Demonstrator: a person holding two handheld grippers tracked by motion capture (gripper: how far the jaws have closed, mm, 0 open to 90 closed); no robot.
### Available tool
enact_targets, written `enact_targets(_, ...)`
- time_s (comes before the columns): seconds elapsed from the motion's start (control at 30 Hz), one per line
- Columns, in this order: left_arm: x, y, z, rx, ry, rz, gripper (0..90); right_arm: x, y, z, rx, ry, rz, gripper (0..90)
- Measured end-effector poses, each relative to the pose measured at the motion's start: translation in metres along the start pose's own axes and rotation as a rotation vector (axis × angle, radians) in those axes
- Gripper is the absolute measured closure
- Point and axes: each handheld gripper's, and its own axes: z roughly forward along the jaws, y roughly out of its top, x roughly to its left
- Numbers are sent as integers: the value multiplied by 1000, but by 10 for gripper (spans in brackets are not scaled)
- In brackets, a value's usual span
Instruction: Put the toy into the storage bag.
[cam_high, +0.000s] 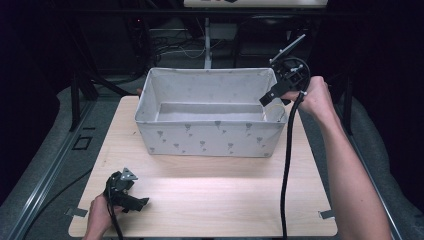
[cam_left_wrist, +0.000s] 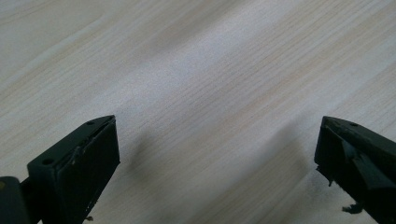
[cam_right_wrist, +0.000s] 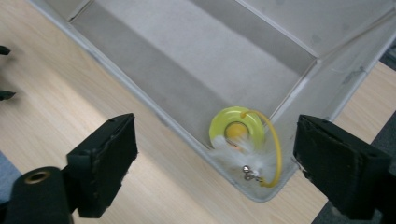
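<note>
A wooden table (cam_high: 210, 195) is standing in a dark room, carrying a grey fabric box (cam_high: 210, 137). The right gripper (cam_high: 267, 98) is hovering over the box's right end; the left gripper (cam_high: 142, 202) is resting near the table's front-left corner.

The left gripper view is showing its jaws spread wide over bare wood.

In the right gripper view, released jaws are framing a yellow toy (cam_right_wrist: 243, 133) with white feathers, lying in the box's corner.

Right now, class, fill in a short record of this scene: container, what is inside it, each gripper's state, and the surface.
container: white fabric bin with a small grey print, standing open on the table
contents: yellow ring toy with white fluff and a yellow loop, lying in a bin corner
right gripper: open, above that corner, nothing between its jaws
left gripper: open, low over bare wood, holding nothing
surface: light wooden table
</note>
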Motion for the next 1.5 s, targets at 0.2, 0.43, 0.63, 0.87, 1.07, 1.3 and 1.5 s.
enact_targets(0.2,0,0,-1,-2,-1,-1,2,26,-5,-11,-11,20,-58,58)
enact_targets(0.43,0,0,0,-1,-3,-4,2,57,-20,-13,-8,50,-130,37)
enact_targets(0.63,0,-1,1,2,-4,-4,2,84,-32,-3,24,61,-196,16)
enact_targets(0.87,1,-1,1,-12,-6,-13,2,105,-47,15,32,83,-238,0)
enact_targets(1.07,0,-1,1,-11,-7,-12,2,119,-63,40,39,116,-269,0)
enact_targets(1.3,0,-1,1,-12,-10,-14,3,133,-85,71,50,157,-278,0)
enact_targets(1.5,0,-1,1,-13,-11,-15,3,139,-107,98,88,183,-280,0)
